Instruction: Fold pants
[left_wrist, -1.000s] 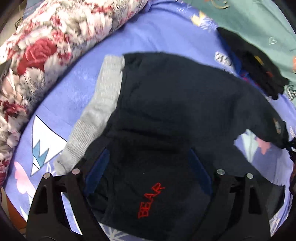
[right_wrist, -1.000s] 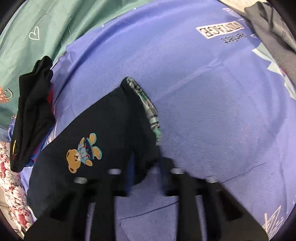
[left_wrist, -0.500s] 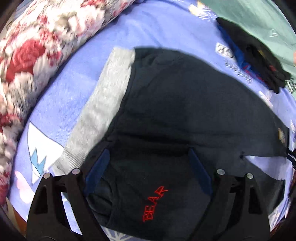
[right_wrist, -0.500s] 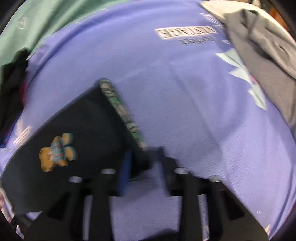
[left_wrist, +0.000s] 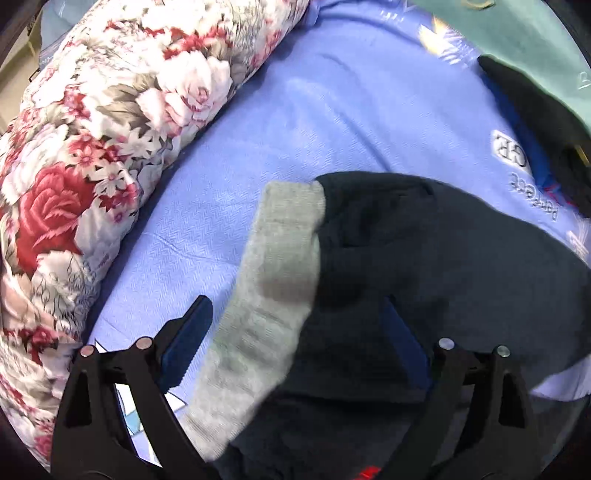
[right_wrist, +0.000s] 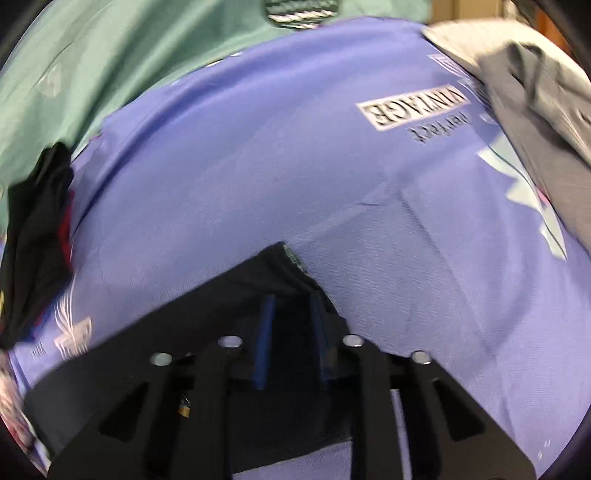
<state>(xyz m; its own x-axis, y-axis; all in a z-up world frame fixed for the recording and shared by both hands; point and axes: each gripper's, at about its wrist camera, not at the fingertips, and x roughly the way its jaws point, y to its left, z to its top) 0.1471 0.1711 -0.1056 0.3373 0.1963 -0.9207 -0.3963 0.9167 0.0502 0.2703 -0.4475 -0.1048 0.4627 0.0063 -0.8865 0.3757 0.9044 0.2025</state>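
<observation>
Pinching pants (right_wrist: 236, 314), right gripper (right_wrist: 291, 306) narrow w/ fabric between; left gripper (left_wrist: 295, 314) wide.

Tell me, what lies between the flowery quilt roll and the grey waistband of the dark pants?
In the left wrist view, only bare blue bedsheet lies between the floral quilt and the grey waistband of the dark pants.

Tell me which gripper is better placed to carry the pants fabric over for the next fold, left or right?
Probably the right. The right gripper is shut on a corner of the dark pants, lifted off the blue sheet. The left gripper is open, gripping nothing, over the grey waistband.
</observation>
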